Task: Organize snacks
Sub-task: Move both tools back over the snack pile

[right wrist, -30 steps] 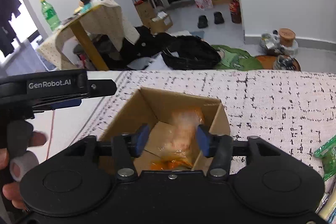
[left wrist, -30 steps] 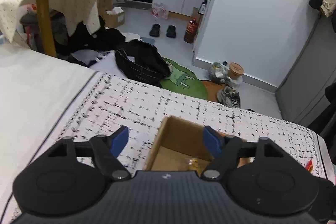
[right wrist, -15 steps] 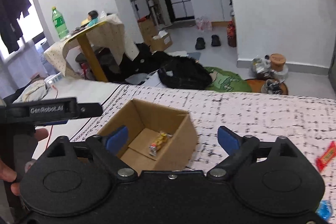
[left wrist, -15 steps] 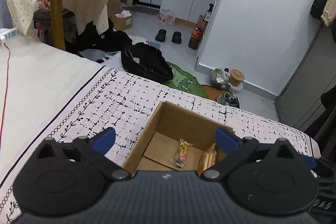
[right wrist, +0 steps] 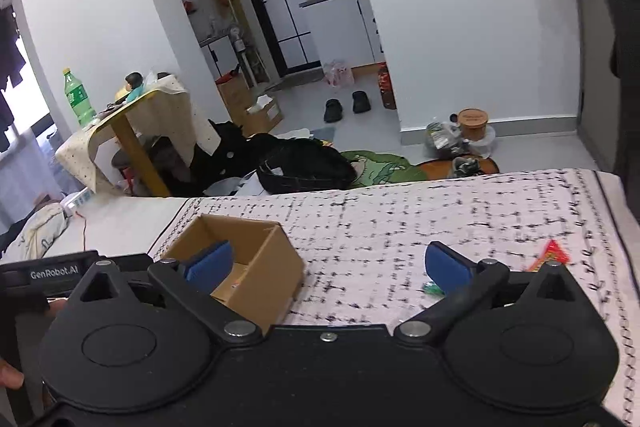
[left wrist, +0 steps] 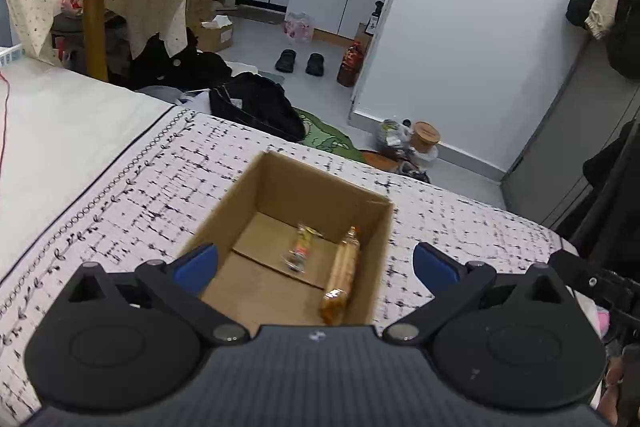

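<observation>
Left wrist: my left gripper (left wrist: 316, 263) gapes wide, empty, over the box (left wrist: 280, 227) holding two snacks (left wrist: 340, 267). My right gripper (right wrist: 328, 261) has just been opening, empty; a red wrapper (right wrist: 550, 255), blurred, perhaps candy, lies beyond.

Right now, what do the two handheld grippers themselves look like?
Both match: the left gripper and right gripper each have a matte black body, two round black discs, silver pivot bolts and black linkages ending in blue-padded fingers. The left's black handle carries white "GenRobot.AI" lettering.

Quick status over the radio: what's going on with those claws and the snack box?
Both grippers just opened, empty. Two snacks in cardboard box. Red packet loose on cloth. Nothing blocking.
</observation>
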